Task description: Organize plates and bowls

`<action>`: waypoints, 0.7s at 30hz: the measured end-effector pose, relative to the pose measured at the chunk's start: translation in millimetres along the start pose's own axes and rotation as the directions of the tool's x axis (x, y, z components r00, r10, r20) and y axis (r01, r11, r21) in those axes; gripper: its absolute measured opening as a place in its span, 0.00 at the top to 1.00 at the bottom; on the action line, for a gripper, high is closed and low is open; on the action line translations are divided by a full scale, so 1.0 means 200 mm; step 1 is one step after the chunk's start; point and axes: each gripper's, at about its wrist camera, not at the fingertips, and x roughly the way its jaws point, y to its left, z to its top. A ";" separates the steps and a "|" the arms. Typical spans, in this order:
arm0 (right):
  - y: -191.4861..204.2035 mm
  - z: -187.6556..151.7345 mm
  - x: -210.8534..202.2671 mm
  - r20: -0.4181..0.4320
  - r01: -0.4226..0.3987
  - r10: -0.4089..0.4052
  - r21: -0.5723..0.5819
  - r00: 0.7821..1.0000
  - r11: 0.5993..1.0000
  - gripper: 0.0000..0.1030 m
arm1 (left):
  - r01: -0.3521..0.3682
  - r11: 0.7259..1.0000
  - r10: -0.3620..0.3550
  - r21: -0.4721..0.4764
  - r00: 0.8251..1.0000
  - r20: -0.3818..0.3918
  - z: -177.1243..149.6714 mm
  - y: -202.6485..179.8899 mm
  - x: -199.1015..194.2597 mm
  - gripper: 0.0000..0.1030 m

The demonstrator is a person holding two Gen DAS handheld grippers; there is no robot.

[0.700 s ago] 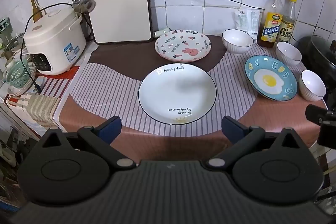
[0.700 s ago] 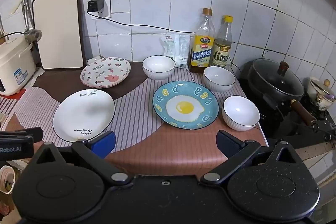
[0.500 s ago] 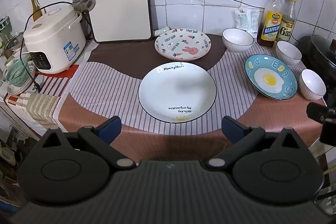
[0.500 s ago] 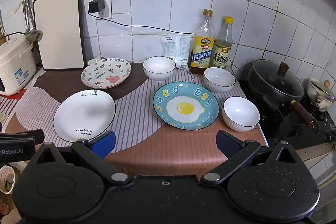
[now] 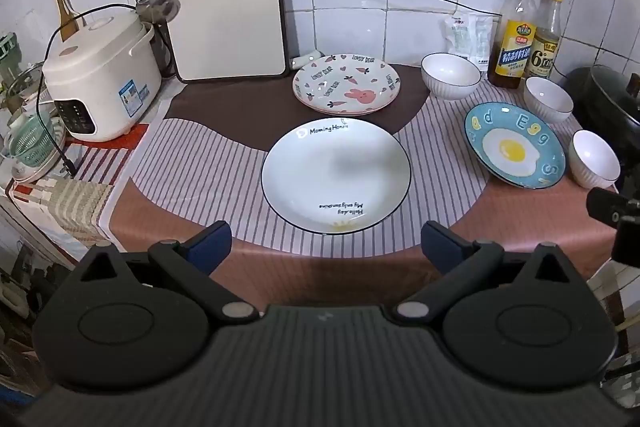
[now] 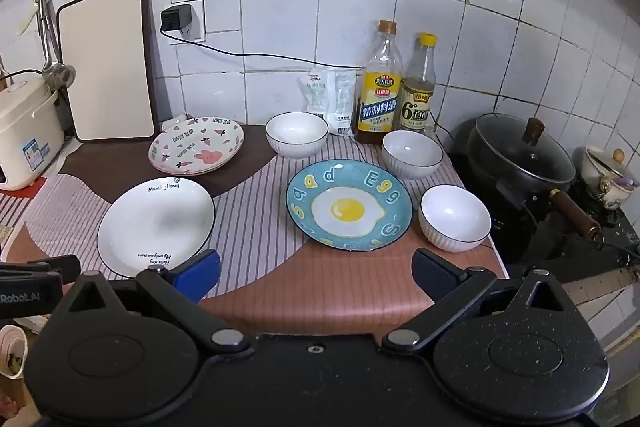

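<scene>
Change since the earlier frames: almost none. In both wrist views the crockery sits in the same spots; the left view has drifted only a touch, and no dish has been touched.

Left gripper (image 5: 324,241) hangs short of the worktop (image 5: 340,263), jaws spread wide, nothing between them, aimed at the white round plate with the thin dark rim (image 5: 336,175). Right gripper (image 6: 316,267) likewise spread and empty, facing the blue egg-print plate (image 6: 349,209).

Pink rabbit-print plates (image 5: 346,84), apparently a stack of two, sit behind the white one. Three white ribbed bowls (image 6: 297,134) (image 6: 412,153) (image 6: 455,217) stand apart around the blue plate.

Judgement: sorting not yet begun; both hands look to be lining up a first pick.
</scene>
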 end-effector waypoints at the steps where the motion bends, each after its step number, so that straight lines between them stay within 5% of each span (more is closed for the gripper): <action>1: 0.00 -0.01 0.00 0.004 0.001 -0.001 -0.004 1.000 1.000 0.00 | 0.003 1.000 -0.003 -0.004 1.000 0.000 0.00 0.00 0.00 0.00; 21: -0.05 -0.04 0.04 -0.001 0.041 -0.041 0.019 0.999 0.999 0.00 | 0.008 1.000 -0.009 0.025 0.999 0.031 -0.03 -0.05 0.00 0.00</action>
